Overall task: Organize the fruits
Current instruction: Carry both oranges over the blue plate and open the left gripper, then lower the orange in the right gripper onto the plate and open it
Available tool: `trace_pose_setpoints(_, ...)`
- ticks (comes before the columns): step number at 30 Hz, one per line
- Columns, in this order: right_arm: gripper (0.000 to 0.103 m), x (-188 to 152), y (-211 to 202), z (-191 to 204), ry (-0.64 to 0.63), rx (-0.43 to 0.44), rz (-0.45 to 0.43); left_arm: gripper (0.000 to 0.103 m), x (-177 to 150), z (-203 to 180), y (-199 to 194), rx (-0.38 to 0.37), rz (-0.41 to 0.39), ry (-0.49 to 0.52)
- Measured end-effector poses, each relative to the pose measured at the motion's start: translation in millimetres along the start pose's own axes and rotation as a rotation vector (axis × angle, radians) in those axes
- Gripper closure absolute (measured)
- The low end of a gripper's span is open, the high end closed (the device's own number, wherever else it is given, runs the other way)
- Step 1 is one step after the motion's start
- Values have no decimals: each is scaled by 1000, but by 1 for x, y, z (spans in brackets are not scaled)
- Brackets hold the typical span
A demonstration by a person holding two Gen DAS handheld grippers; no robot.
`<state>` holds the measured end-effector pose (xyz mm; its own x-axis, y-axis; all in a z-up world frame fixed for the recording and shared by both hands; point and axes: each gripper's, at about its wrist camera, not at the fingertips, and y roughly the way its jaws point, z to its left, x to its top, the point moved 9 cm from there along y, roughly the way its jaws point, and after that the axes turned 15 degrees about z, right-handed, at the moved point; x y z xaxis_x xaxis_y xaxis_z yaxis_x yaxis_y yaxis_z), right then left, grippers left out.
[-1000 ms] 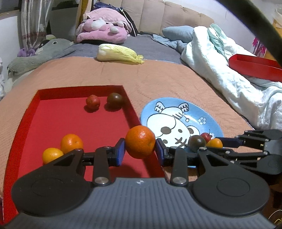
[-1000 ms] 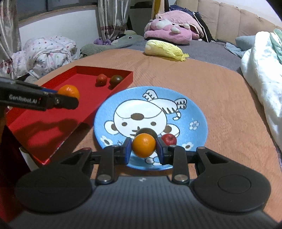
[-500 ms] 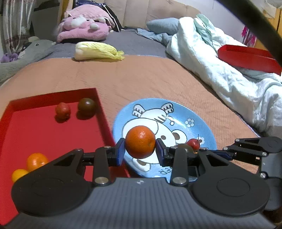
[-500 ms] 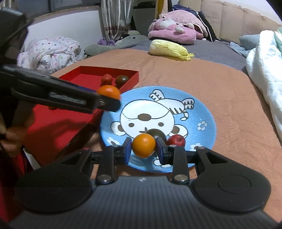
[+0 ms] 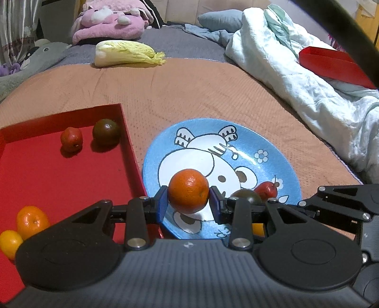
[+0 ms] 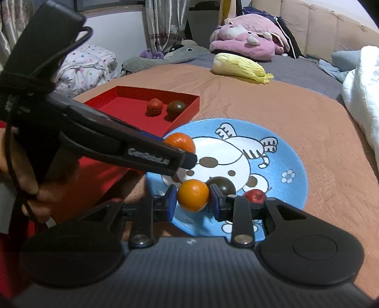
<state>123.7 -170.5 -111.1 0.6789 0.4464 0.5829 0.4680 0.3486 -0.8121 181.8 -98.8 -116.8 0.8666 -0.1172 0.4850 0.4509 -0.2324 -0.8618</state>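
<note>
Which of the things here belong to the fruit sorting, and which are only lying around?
Belong to the job:
- orange in left gripper
- smaller orange in right gripper
- blue plate
- red tray
- dark fruit

Lying about:
- cabbage
- pink plush
- white quilt

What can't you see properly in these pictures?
- Left wrist view: the yellow fruit in the red tray, part hidden by the gripper body.
- Left wrist view: the dark fruit on the blue plate, part hidden behind the gripper finger.
- Right wrist view: the near part of the tray, hidden by the left gripper.
</note>
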Motion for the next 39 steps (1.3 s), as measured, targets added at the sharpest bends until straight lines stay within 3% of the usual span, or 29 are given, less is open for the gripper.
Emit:
trace_pose_setpoints(12,71,3,2,0,-7,-4,3,59,-1,1,-2,17,6,21)
trace_pose_setpoints(18,70,5,2,0,-12,-8,3,50,-4,2,-19,-4,-41,24)
trace_pose_setpoints(28,70,17,10,8,-46,-9,8,50,-26,16,-49,-8,-73,10)
trace_pose_setpoints(39,70,20,15,19,-119,-78,25,49,-43,35,-63,15,-83,-23)
